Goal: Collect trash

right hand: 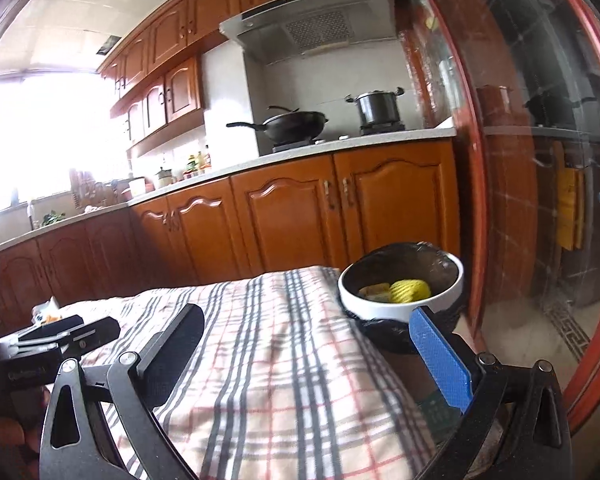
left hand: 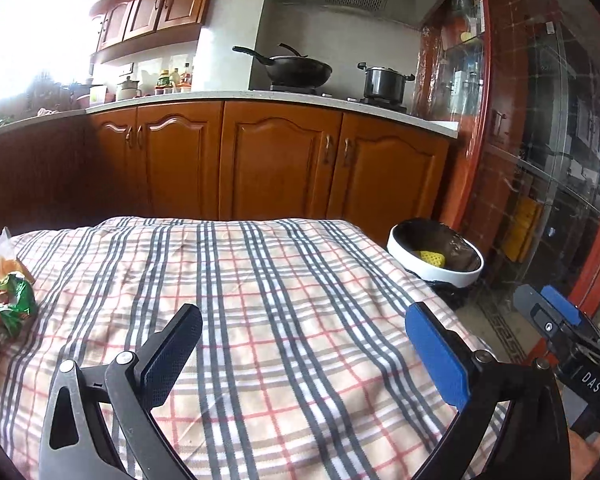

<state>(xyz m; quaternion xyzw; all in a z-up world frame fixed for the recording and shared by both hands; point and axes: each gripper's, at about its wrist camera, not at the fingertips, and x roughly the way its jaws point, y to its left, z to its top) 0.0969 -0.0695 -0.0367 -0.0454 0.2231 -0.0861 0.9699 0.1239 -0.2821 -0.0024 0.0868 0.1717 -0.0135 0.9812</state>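
Nearest the left wrist camera, the left gripper (left hand: 304, 344) hangs low over the plaid cloth (left hand: 260, 300) with its jaws spread wide apart and nothing between them; one pad is black, the other blue. At the far left edge of that cloth lies a small heap of trash: a green and red crinkled wrapper (left hand: 10, 306) touching a clear snack bag (left hand: 0, 264) just behind it, and something reddish at the very edge that is too cut off to identify. All of it sits well to the left of the gripper.

Off the right side of the cloth, lower down, stands the trash bin (left hand: 434, 270), white-rimmed and lined with a black bag, holding a yellow netted object (left hand: 432, 258). The right gripper (left hand: 548, 308) shows at the right edge of this view, near the bin.

From the right wrist camera, the right gripper (right hand: 306, 340) also has its jaws wide apart and empty, poised over the right part of the cloth (right hand: 280, 360). The bin (right hand: 396, 306) lies just beyond its blue pad, with the yellow object (right hand: 410, 291) inside beside a duller yellowish piece. The left gripper (right hand: 68, 332) is at the left of this view, with the snack bag (right hand: 46, 312) just behind it.

Beyond, wooden cabinets (left hand: 280, 168) carry a wok (left hand: 296, 68) and a pot (left hand: 384, 82).
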